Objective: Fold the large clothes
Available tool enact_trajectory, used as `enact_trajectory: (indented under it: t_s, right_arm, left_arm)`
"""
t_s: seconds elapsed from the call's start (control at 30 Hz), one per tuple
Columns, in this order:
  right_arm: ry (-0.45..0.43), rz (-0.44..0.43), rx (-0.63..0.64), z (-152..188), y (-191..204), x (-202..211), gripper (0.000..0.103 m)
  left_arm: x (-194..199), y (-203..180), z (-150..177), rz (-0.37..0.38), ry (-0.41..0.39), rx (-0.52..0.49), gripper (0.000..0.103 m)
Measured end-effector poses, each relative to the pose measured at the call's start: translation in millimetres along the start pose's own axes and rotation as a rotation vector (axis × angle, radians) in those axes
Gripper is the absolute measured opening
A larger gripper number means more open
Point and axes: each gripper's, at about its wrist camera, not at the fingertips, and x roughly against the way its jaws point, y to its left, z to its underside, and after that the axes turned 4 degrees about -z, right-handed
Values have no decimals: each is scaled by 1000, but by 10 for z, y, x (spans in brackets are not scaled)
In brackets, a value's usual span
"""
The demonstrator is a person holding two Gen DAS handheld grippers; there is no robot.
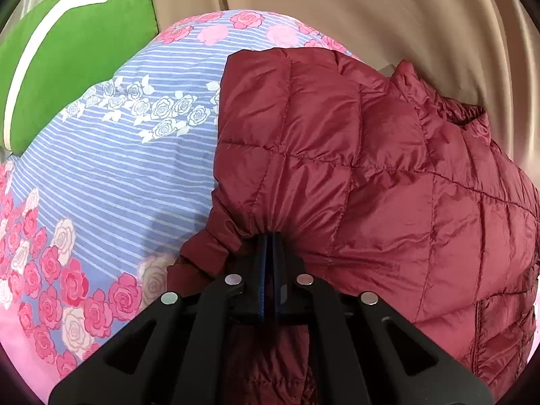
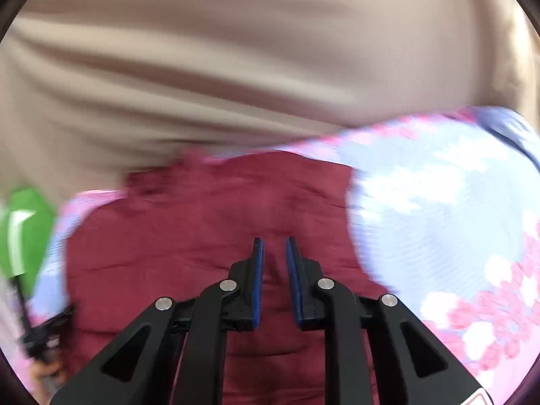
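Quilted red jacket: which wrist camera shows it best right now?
Left wrist. The jacket is sharp there, stitching visible, fabric bunched in the shut left claw. Right wrist shows only a blurred red mass beyond the open right claw.

Beige curtain behind a rose-patterned striped bedsheet, green pillow at its edge.

left gripper pinching maroon jacket (quilted), floral sheet

A floral striped bedsheet carries the maroon quilted jacket.
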Motion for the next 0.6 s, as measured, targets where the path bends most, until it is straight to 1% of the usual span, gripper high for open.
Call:
enact_trajectory:
  t_s: [0.03,0.07,0.1,0.13,0.17,0.23,0.27,0.33,0.37,0.43,0.47,0.5,0.57,0.6]
  right_arm:
    - [22,-42,39,-6,169,-27,17]
    - [66,-117,110,23,483,-107,17]
    - [101,-170,151,59,663,-156,17]
    - [130,-220,185,103,845,-222,17]
    - [172,-270,233,188,1117,-359,17]
    - [218,-295,294,333,1468,-578,17]
    - [236,-293,316,415,1538,-638,17]
    - [264,-234,380,575,1649,-786,16]
    - [266,-188,417,634,1629,-851,12]
    - [251,-135,423,649,1384,-785,11]
    - [242,-105,388,598,1138,-766,2]
    - [240,-97,338,518,863,-711,2]
    - [217,-34,227,357,259,-605,0]
    - [212,-22,182,309,52,-586,0]
  left_arm:
    - [7,58,4,-3,-1,-2,1]
    - [24,70,17,-6,-2,-5,1]
    - [14,52,11,-8,-2,-8,1]
    - [-1,42,-15,-9,-1,-9,1]
    - [-1,27,-31,-12,0,-11,1]
    - [-3,16,-24,-18,0,-17,1]
    - [-5,7,-21,-20,0,-19,1]
    - [-11,-16,-37,-22,1,-19,1]
    - [-17,-15,-41,-19,1,-18,1]
    - [-21,1,-36,-13,3,-15,1]
    - [-23,4,-34,-12,2,-15,1]
    - [-28,8,-34,-12,2,-15,1]
    - [-28,9,-30,-13,2,-16,1]
    - [-27,10,-29,-13,3,-17,1]
